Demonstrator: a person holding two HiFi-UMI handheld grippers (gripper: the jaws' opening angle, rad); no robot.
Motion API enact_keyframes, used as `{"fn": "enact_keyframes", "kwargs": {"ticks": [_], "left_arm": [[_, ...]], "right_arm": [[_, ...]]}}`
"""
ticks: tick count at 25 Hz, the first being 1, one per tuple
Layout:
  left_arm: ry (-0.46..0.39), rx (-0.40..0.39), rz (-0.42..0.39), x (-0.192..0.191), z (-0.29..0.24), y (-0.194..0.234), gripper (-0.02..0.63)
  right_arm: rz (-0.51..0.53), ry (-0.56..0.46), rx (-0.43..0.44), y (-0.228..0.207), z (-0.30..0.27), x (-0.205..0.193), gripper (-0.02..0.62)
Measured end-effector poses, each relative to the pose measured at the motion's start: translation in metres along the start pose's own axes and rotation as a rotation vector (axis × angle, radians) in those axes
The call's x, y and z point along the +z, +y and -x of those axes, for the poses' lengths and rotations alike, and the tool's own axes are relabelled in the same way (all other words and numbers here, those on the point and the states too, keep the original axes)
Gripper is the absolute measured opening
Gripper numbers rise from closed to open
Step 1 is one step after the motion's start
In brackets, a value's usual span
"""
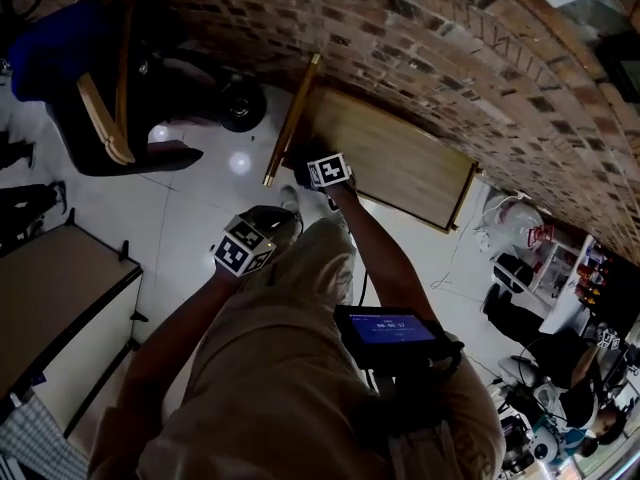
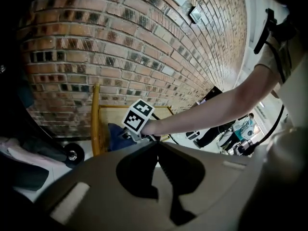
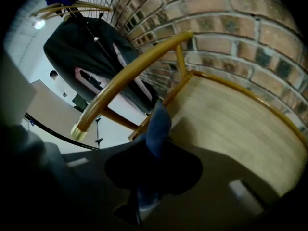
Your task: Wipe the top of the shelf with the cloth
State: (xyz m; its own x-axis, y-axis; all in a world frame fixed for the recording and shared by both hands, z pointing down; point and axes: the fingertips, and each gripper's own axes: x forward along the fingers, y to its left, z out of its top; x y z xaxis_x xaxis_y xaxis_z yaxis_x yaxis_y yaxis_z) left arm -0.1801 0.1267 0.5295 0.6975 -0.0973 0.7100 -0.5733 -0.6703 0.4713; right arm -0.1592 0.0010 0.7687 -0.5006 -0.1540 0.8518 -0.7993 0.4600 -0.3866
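Note:
The shelf top [image 3: 231, 121] is a pale wooden board with a yellow rim, set against a brick wall; it also shows in the head view [image 1: 395, 158]. My right gripper [image 3: 153, 148] is shut on a blue cloth [image 3: 158, 124], whose free end sticks out past the jaws over the board's left end. In the left gripper view the same cloth [image 2: 114, 133] hangs below the right gripper's marker cube [image 2: 138, 114]. My left gripper [image 2: 157, 144] is shut with nothing in it. It is held back from the shelf, beside my thigh.
A yellow wooden rail [image 3: 127, 69] curves over the shelf's left end. A dark coat [image 3: 84, 44] hangs on a rack beyond it. In the head view there is a dark table [image 1: 55, 298] at the left and cluttered goods [image 1: 560, 278] at the right.

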Motion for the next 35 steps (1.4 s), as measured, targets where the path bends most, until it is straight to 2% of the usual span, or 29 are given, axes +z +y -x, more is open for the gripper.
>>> {"fn": "enact_keyframes", "kwargs": {"ticks": [5, 8, 12, 16, 19, 25, 35], "left_arm": [[0.020, 0.029, 0.035, -0.029, 0.028, 0.025, 0.000], [0.032, 0.029, 0.044, -0.042, 0.040, 0.034, 0.000], [0.031, 0.040, 0.033, -0.043, 0.040, 0.045, 0.000], [0.031, 0.025, 0.028, -0.033, 0.023, 0.035, 0.000], [0.040, 0.024, 0.004, -0.021, 0.012, 0.024, 0.000], [0.044, 0.010, -0.005, -0.011, -0.008, -0.002, 0.000], [0.095, -0.008, -0.026, 0.014, -0.061, -0.045, 0.000]], "right_arm": [[-0.003, 0.030, -0.020, 0.013, -0.052, 0.016, 0.063], [0.035, 0.091, -0.112, 0.001, -0.061, 0.009, 0.061], [0.118, 0.015, -0.118, 0.008, -0.063, 0.023, 0.061], [0.085, 0.066, -0.119, -0.001, -0.055, 0.007, 0.061], [0.078, 0.030, -0.129, -0.017, -0.048, 0.001, 0.061], [0.045, 0.035, -0.144, -0.051, -0.023, -0.031, 0.061], [-0.042, 0.058, -0.194, -0.129, 0.036, -0.109, 0.061]]}}
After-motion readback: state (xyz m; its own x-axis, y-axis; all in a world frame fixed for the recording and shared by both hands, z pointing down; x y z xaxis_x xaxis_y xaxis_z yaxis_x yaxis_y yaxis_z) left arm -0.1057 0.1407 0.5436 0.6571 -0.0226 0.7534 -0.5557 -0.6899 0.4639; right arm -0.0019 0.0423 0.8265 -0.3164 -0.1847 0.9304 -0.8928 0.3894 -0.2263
